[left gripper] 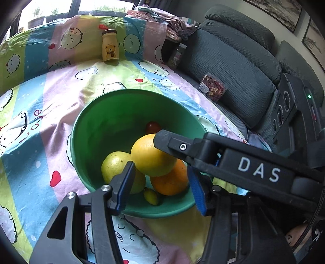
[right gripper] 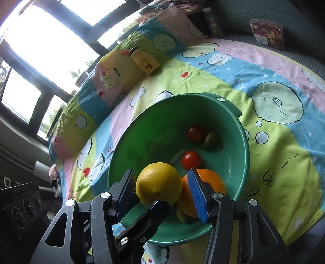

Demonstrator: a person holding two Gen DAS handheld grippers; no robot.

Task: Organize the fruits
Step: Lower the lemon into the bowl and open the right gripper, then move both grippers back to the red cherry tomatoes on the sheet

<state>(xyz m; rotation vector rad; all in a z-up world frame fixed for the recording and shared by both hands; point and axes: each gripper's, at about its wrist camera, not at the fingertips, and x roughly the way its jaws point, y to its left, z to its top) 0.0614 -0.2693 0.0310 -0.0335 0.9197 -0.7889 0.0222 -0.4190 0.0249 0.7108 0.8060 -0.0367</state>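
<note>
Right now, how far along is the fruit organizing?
Done: orange, pale green fruit and tomatoes lie in the green bowl. In hand: right gripper fingers straddle the yellow citrus atop the pile; grip unclear. Remaining: no fruit shows outside the bowl.

- Bright daylight through dark-framed windows (right gripper: pixel 46 44).
- Grey fabric sofa with plump back cushions (left gripper: pixel 233 67).
- Pastel cartoon-print cotton sheet (left gripper: pixel 50 126) across the surface.
- Framed pictures (left gripper: pixel 284 12) on pale wall.
</note>
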